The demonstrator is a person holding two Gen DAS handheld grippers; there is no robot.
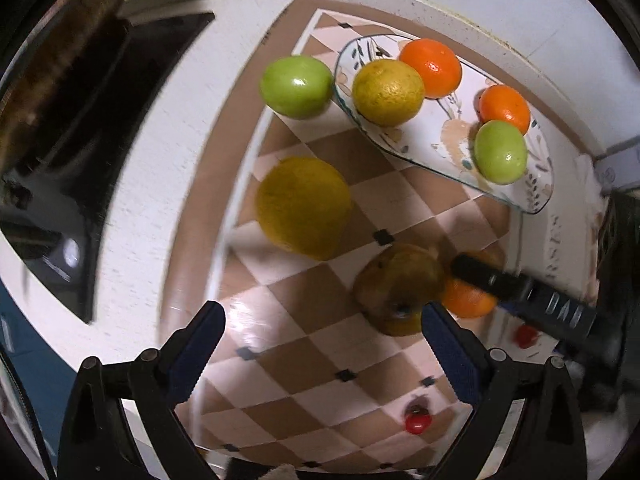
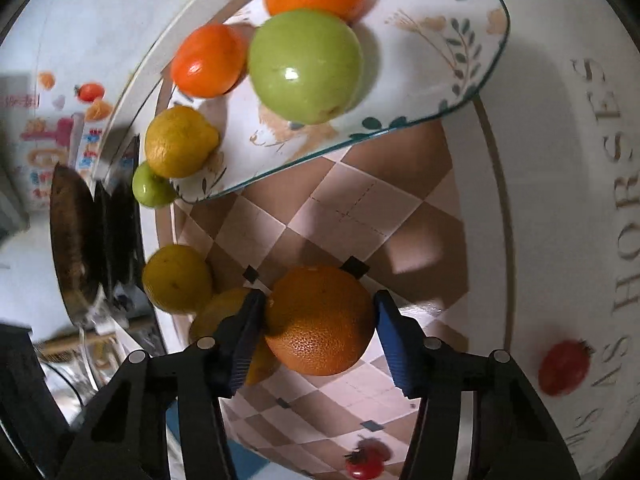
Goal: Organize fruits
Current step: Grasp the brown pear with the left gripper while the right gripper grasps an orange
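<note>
A patterned oval plate holds two oranges, a lemon and a green apple. On the checkered cloth lie another green apple, a lemon and a pear. My left gripper is open and empty above the cloth, near the pear. My right gripper has its jaws around a large orange, left pad touching, right pad a hair off.
The checkered cloth covers a round white table. Cherry tomatoes lie near the front. A dark pan or tray sits at the left. The table rim curves behind the plate.
</note>
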